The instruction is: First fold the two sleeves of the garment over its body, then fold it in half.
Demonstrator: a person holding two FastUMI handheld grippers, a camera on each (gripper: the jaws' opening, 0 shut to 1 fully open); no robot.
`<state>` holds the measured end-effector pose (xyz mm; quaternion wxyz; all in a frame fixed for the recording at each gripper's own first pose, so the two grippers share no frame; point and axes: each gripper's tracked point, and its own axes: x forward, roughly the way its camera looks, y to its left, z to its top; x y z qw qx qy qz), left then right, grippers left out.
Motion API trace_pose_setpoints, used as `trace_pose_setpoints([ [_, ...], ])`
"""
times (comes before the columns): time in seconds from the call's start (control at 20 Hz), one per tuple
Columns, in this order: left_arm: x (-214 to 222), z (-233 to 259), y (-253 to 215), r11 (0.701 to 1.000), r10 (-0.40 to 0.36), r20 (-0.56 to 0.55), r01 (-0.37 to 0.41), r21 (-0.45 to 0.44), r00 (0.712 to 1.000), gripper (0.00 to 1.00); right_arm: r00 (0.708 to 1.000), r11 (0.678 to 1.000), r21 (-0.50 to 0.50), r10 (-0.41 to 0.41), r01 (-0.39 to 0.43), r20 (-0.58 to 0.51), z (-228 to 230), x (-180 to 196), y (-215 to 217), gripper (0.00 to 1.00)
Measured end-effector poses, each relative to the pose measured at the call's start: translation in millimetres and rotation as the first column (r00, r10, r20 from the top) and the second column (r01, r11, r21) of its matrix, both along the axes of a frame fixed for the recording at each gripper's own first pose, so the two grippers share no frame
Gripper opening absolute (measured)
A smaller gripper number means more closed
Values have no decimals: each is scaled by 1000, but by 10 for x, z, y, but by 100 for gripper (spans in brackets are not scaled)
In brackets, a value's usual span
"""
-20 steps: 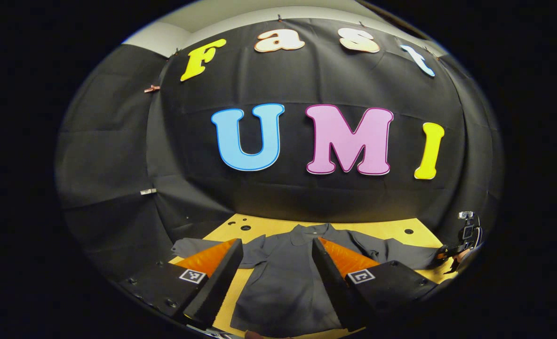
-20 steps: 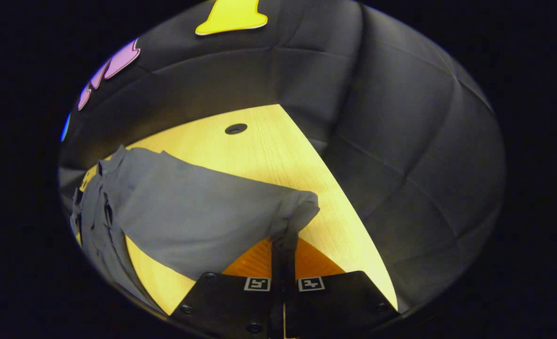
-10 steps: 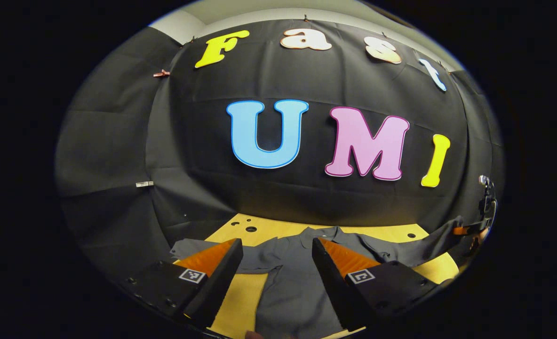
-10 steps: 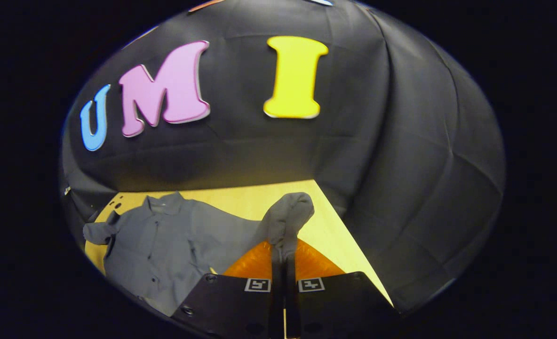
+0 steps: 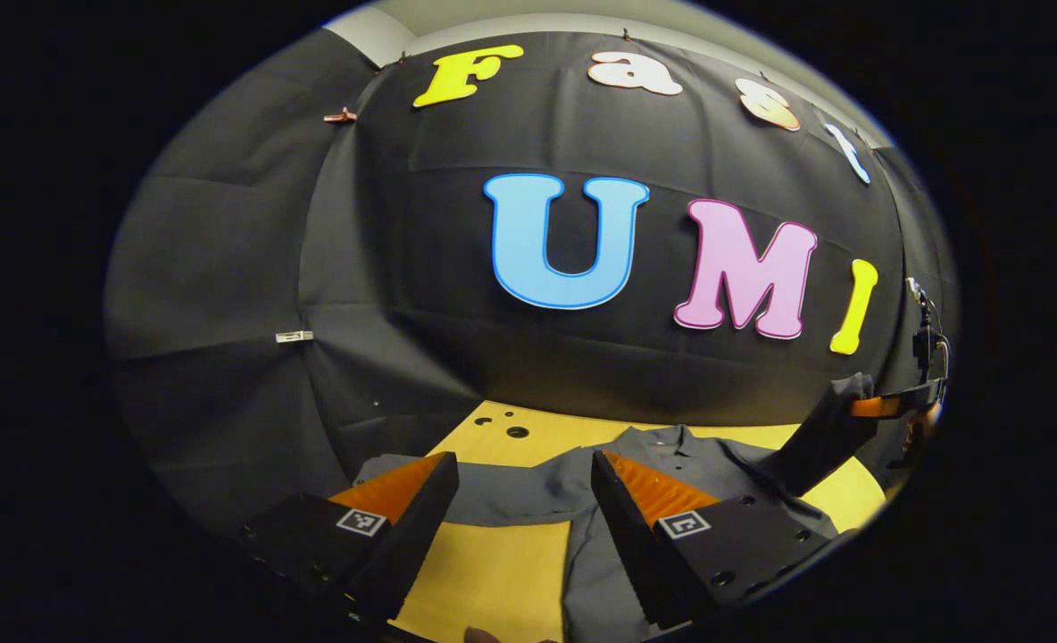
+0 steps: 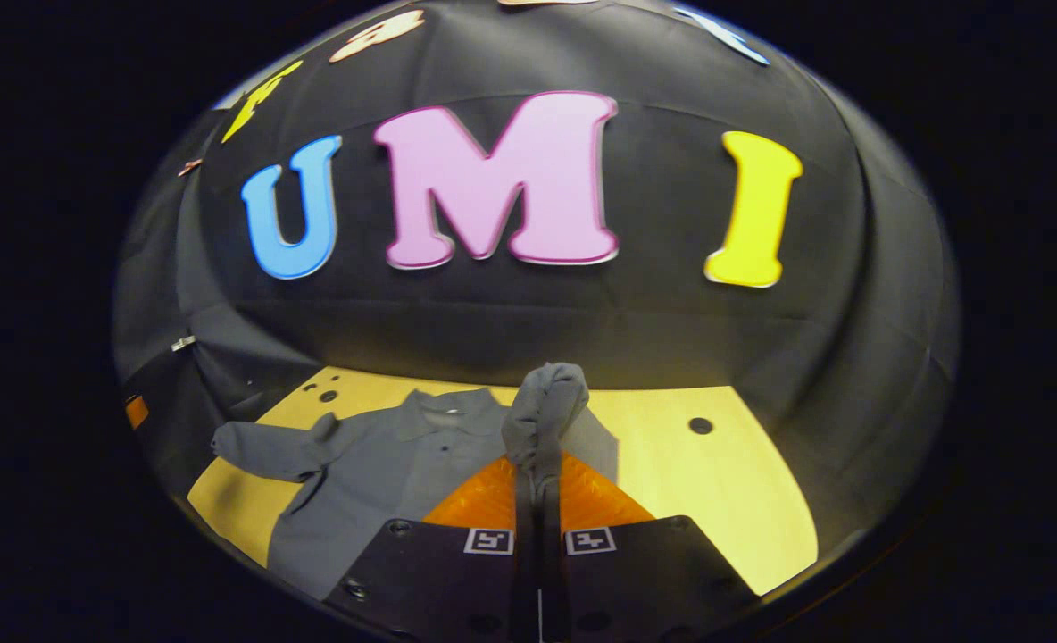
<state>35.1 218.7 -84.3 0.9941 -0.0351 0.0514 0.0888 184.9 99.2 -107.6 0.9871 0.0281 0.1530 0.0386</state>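
Dim booth, overhead light on table [image 6: 743, 500]; heavy fisheye warp, edges dark.

My right gripper [image 6: 538, 478] is pinched tight on the end of one sleeve [image 6: 542, 415] of the gray shirt [image 6: 368, 473]. I hold that sleeve up off the table [image 6: 716, 500], and its end sticks up in a bunch above my fingers. The rest of the shirt lies flat on the left part of the yellow wooden table, with its collar [image 6: 446, 406] toward the back edge. The other sleeve [image 6: 265, 446] lies stretched out toward the table's left edge. A small dark hole [image 6: 699, 426] sits near the back edge.
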Motion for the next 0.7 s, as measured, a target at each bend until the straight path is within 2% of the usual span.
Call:
trace_pose_setpoints([
  [0.2,-5,-69,292,1000,9,-7,-9,1,1000,95,993,997,-15,70,-71,-98,-503,76,800,6],
  [0.4,18,-177,521,1000,19,-22,-19,4,1000,95,970,990,-27,132,-141,-206,-1044,82,1413,6],
  [0.55,37,-273,662,1000,26,-40,-26,-1,999,95,946,982,-47,165,-185,-280,-1438,91,1739,6],
  [0.7,71,-361,804,1000,31,-54,-31,1,998,95,925,981,-57,157,-187,-347,-1771,77,1911,7],
])
